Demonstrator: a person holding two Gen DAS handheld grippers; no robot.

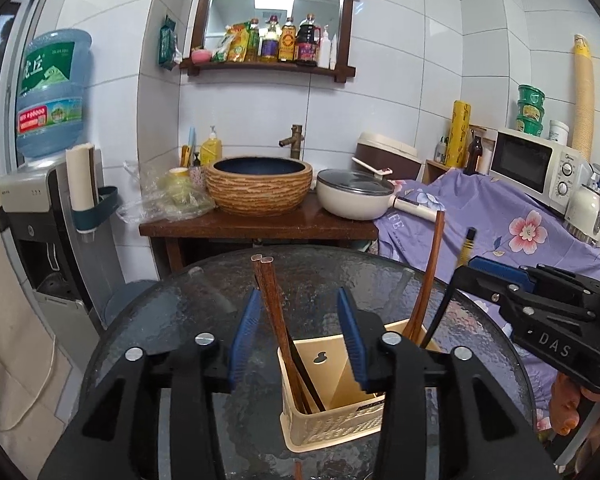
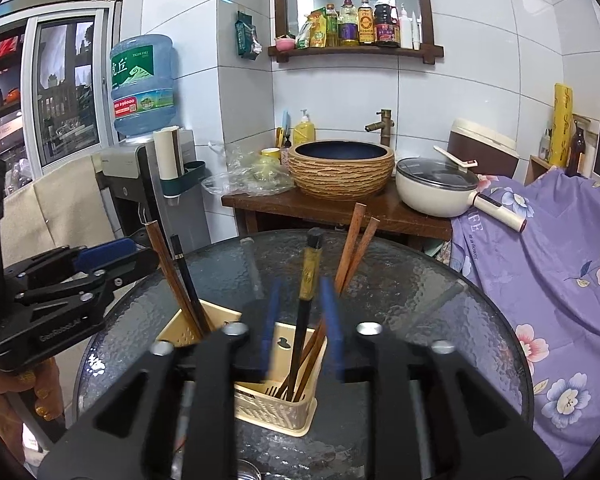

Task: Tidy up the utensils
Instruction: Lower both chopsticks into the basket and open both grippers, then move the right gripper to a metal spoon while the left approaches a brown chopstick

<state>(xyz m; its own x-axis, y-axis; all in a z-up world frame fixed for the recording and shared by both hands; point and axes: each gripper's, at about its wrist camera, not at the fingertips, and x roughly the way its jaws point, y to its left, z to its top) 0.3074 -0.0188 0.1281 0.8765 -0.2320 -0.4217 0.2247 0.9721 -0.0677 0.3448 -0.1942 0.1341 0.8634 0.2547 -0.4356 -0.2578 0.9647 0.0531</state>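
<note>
Near bench's front edge stood utensil basket [image 2: 276, 404]. Right gripper [image 2: 300, 320] seemingly pinched dark chopstick [image 2: 304, 312] over it; best lowered vertically before release. Left gripper [image 1: 300, 336] spread apart, clamping nothing.

Round dark glass table [image 1: 204, 300], textured top. Directly on it: cream plastic utensil caddy [image 1: 332, 424], perforated walls, split into compartments, standing upright near the front edge. Purple floral cloth [image 1: 500, 216] just beside the table's right side; contact unclear.

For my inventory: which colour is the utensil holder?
Beige utensil holder, clearest in the left wrist view.
</note>
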